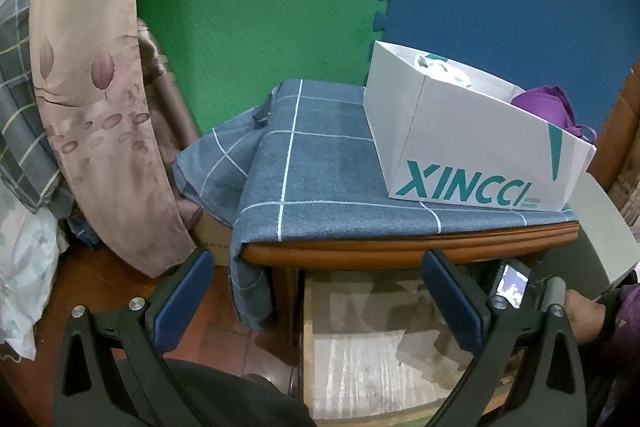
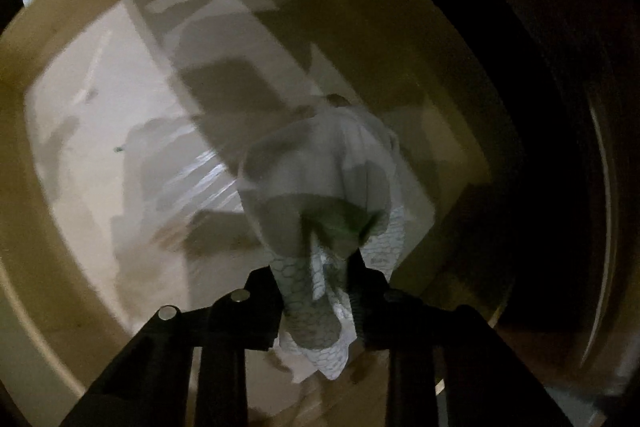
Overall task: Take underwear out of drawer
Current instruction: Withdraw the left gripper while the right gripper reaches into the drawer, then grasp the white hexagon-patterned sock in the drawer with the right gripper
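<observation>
While pale patterned underwear [image 2: 320, 227] hangs centre-frame over the drawer [image 2: 60, 75], the right gripper [image 2: 316, 291] pinches it, fingers nearly closed.

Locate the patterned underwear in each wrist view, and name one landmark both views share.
Left wrist: not visible; the open drawer sits at bottom centre under the cloth-covered cabinet, and the garment cannot be made out in it.
Right wrist: the underwear hangs at centre, pinched between the jaws of the right gripper, above the drawer floor.
Shared landmark: the drawer's pale wooden interior.
</observation>
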{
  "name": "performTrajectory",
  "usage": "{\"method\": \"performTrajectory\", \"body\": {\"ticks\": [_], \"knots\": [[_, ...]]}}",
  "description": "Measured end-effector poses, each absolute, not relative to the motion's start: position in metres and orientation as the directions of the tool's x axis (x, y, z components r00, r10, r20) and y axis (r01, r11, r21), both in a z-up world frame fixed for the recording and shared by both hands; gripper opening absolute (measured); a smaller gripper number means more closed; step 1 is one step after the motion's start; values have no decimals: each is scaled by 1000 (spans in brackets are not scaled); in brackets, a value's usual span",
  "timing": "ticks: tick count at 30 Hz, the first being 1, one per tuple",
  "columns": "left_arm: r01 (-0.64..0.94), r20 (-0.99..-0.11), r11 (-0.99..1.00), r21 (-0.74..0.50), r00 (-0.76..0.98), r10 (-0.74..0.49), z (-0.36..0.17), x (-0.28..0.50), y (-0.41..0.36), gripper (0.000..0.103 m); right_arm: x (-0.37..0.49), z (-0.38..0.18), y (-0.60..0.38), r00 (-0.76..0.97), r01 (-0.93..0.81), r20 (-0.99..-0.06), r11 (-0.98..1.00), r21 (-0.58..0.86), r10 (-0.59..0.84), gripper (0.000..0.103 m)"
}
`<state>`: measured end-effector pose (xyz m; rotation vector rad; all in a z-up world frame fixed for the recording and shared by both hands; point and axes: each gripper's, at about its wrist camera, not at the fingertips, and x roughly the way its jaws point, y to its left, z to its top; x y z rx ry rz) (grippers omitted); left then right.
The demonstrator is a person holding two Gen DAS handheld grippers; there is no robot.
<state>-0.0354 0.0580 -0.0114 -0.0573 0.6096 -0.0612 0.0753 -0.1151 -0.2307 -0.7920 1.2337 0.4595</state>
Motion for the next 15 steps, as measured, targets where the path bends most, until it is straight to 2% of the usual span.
{"method": "performTrajectory", "body": {"ticks": [6,15], "knots": [[29,-580,997,-71,812,-65,-12,-32,59,102,60,-215,-115,192,-674,-981,725,-144,-17,26],[-3,-618,1000,-28,786,-15,-18,-27,57,102,50,-197,-123,163,-645,-986,758,-91,20,25]]}}
